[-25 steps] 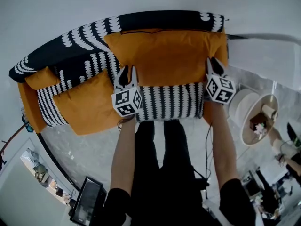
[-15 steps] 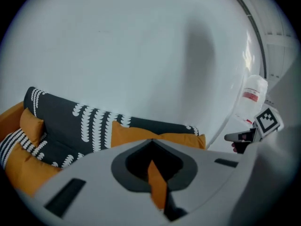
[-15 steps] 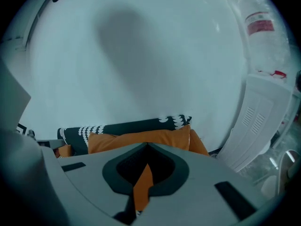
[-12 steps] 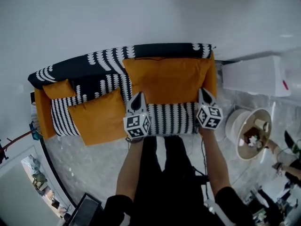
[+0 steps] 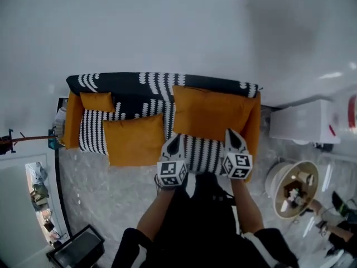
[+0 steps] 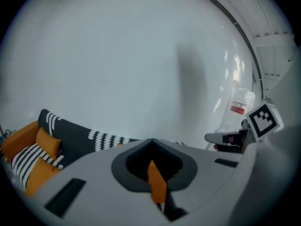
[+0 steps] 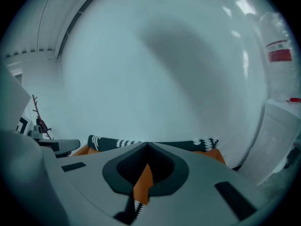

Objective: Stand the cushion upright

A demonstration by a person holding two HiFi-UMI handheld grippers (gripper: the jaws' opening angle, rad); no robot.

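No legible word, brand or number anywhere. Black-and-white square code patterns on the white marker cube (image 5: 172,172) of the left hand-held gripper (image 5: 173,140) and on the second marker cube (image 5: 237,165) of the right hand-held gripper (image 5: 234,134). Small red label (image 7: 278,51) on a white translucent container (image 7: 282,74), print too blurred to read.

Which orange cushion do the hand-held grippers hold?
The largest orange fabric cushion, at the sofa's right end: the left hand-held gripper and right hand-held gripper pinch its near edge. The medium orange cushion and small orange cushion lie free.
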